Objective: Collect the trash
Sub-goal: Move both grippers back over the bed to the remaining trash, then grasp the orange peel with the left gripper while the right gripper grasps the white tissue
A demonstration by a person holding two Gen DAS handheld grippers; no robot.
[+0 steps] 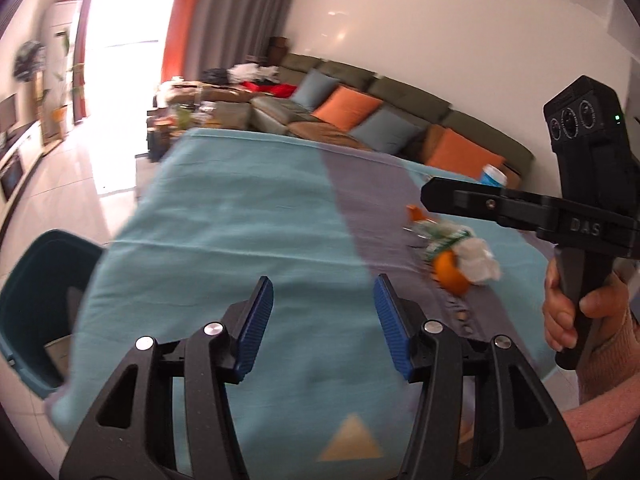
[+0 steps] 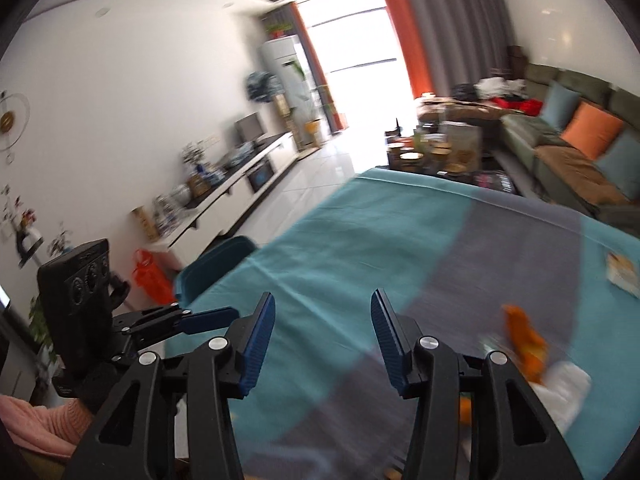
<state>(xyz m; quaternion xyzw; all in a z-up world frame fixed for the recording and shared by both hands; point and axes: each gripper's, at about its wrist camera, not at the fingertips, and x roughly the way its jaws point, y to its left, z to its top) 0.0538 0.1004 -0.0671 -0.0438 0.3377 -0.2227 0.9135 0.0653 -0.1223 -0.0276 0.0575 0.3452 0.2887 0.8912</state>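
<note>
A small pile of trash lies on the table's grey cloth stripe: an orange peel (image 1: 452,278), a crumpled white tissue (image 1: 482,264) and a green-and-white wrapper (image 1: 442,240). My left gripper (image 1: 324,320) hovers open over the teal cloth, left of and nearer than the pile, with nothing between its blue pads. My right gripper (image 1: 430,196), held by a hand (image 1: 568,312), hangs above the pile. In the right wrist view the right gripper (image 2: 323,336) is open and holds nothing; the blurred peel (image 2: 524,340) and tissue (image 2: 564,388) lie to its right. The left gripper (image 2: 224,316) shows at its left.
A teal bin (image 1: 36,300) (image 2: 216,268) stands on the floor by the table's left edge. A blue-and-white cup (image 1: 494,178) and a small packet (image 2: 622,276) are on the far right of the table (image 1: 240,220). A sofa with cushions (image 1: 348,108) lies beyond it, and an orange bag (image 2: 150,276) is on the floor.
</note>
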